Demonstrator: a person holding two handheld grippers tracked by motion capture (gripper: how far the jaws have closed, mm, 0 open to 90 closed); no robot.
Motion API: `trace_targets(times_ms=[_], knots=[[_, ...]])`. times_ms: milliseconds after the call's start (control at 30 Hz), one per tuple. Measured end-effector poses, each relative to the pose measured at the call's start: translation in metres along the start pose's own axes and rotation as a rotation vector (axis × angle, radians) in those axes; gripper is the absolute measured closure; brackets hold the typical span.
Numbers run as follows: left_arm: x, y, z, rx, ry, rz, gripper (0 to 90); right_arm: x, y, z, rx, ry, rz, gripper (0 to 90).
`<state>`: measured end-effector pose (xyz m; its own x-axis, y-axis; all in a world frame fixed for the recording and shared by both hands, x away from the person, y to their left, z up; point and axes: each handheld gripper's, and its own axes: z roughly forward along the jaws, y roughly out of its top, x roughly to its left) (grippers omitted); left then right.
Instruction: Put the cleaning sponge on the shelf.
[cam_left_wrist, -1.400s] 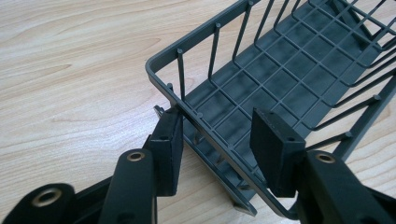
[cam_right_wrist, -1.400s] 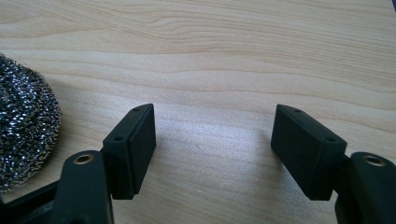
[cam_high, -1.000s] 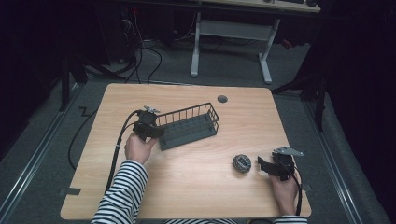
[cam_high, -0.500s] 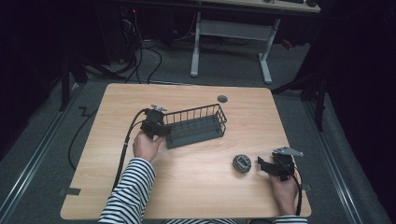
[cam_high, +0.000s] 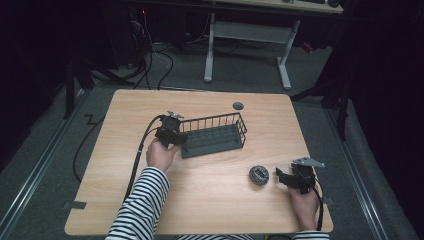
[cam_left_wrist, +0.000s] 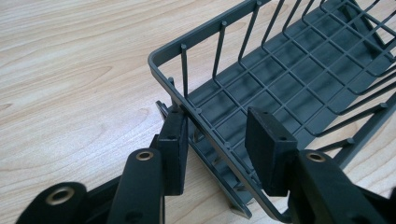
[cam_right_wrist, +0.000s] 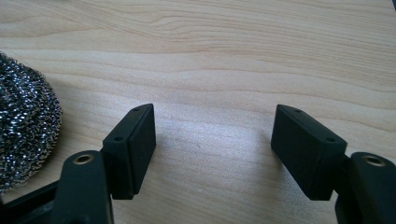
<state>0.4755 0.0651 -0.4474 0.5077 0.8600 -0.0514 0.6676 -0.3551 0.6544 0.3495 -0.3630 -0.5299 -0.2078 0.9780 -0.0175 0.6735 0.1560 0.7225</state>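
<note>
A dark grey wire basket (cam_high: 215, 135) stands on the wooden table (cam_high: 210, 210), left of centre. My left gripper (cam_high: 181, 139) straddles its left end wall (cam_left_wrist: 163, 70). One pad (cam_left_wrist: 175, 140) sits outside against the wall and the other inside at the rim. The jaws have just been closing, with the wall between them. A steel wool scourer (cam_high: 259, 175) lies at the front right. My right gripper (cam_high: 278, 175) rests just right of it, open over bare wood (cam_right_wrist: 212, 114). The scourer (cam_right_wrist: 23, 121) lies outside its left pad.
A small dark round grommet (cam_high: 238, 105) sits near the table's far edge. The left gripper's cable (cam_high: 142, 150) trails off the table's left side. A desk frame (cam_high: 245, 45) stands on the floor beyond the table.
The basket has swung from tilted to nearly level across the table, and its left end has shifted slightly right with my left gripper. The right gripper and the scourer have stayed put.
</note>
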Motion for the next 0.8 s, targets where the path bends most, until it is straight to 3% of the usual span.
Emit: trace_targets(times_ms=[267,400,800], knots=[[-0.003,0.0,0.002,-0.011,-0.021,0.015,61.7,0.0,0.0,0.0,0.0,0.0,0.0,31.2],[-0.012,0.002,0.006,-0.009,-0.033,0.043,62.4,0.0,0.0,0.0,0.0,0.0,0.0,31.2],[-0.025,0.004,0.012,-0.017,-0.076,0.069,62.6,0.0,0.0,0.0,0.0,0.0,0.0,31.1]])
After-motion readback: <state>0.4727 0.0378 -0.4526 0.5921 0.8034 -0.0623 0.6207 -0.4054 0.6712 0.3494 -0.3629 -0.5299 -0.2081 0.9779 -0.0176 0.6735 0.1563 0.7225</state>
